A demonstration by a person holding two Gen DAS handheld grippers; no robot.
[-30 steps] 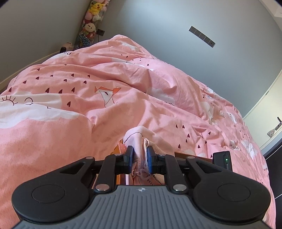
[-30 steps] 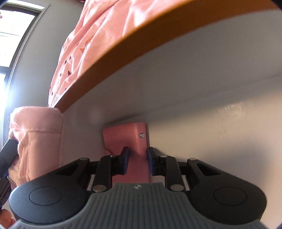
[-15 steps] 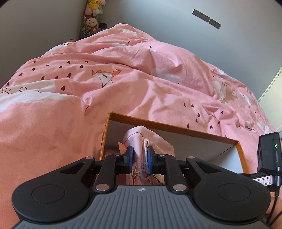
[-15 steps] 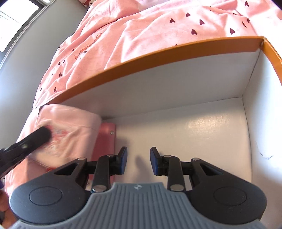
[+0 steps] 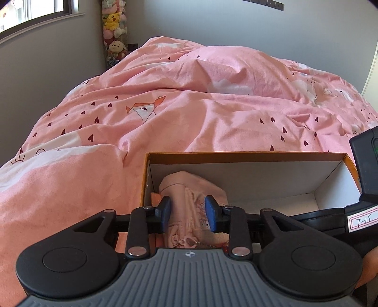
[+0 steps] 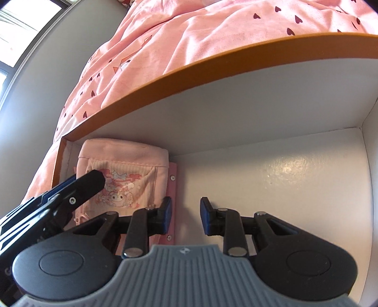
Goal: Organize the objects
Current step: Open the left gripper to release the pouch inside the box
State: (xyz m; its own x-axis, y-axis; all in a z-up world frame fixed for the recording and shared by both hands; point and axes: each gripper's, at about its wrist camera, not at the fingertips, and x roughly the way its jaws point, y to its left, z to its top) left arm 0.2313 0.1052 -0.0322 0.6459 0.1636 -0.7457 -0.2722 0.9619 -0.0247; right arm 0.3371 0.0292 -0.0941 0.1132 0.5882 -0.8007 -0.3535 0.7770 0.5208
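Daylight fills both views, bright and soft. In the left wrist view it comes from the window above and left of the box, whose glass is blown out to white. The quilt behind the box is evenly lit, with gentle shading in its folds. Inside the box, the far wall lies in grey shadow, while the floor carries a patch of glare near its right side. Both pictures are sharp. Fisheye distortion bows the box's orange rim and darkens the corners.
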